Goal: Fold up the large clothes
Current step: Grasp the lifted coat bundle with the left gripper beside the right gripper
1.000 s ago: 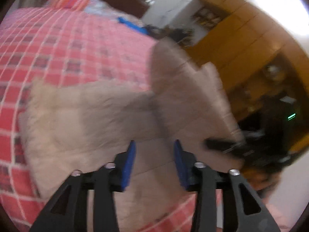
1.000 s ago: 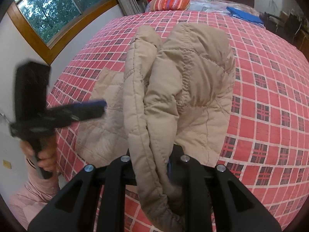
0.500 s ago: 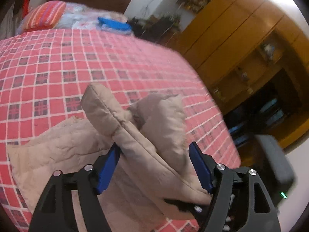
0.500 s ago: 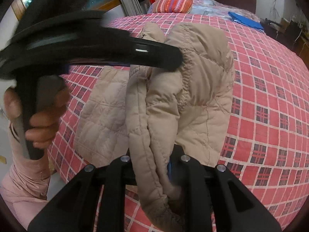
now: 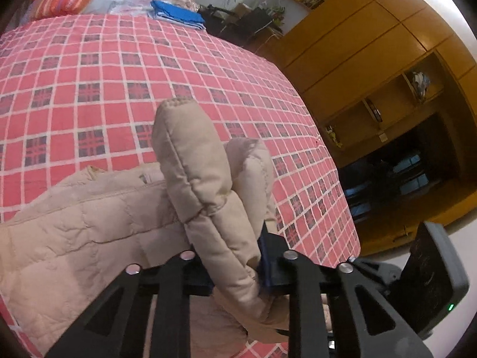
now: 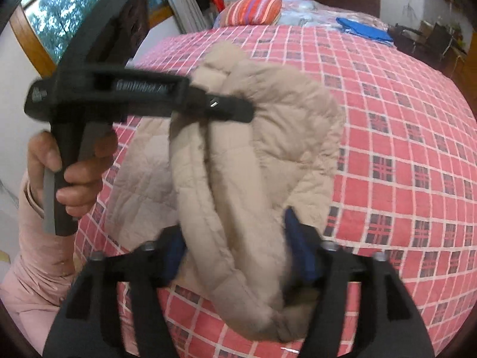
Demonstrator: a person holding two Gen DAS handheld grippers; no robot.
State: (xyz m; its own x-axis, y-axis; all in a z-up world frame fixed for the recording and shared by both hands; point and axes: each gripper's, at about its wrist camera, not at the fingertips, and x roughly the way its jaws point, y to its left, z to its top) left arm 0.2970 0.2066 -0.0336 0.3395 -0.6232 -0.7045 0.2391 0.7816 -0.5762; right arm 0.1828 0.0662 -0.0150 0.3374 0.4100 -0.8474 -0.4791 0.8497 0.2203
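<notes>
A beige quilted jacket (image 5: 193,173) lies on the red checked bed cover (image 5: 89,74), with a thick fold of it raised off the bed. My left gripper (image 5: 235,256) is shut on that fold; its left finger is hidden by fabric. In the right wrist view the left gripper (image 6: 238,109) pinches the jacket (image 6: 283,113) from the left, held by a person's hand (image 6: 77,167). My right gripper (image 6: 238,247) is open, its blue pads (image 6: 301,247) spread apart with the padded roll hanging between them.
A striped pillow (image 6: 253,9) and a folded blue cloth (image 6: 366,29) lie at the head of the bed. Wooden wardrobes (image 5: 372,59) stand past the bed's right edge. A window (image 6: 59,15) is on the left wall.
The left gripper came in over the raised fold and shut on it. The right gripper, shut on the jacket before, has spread its fingers.
</notes>
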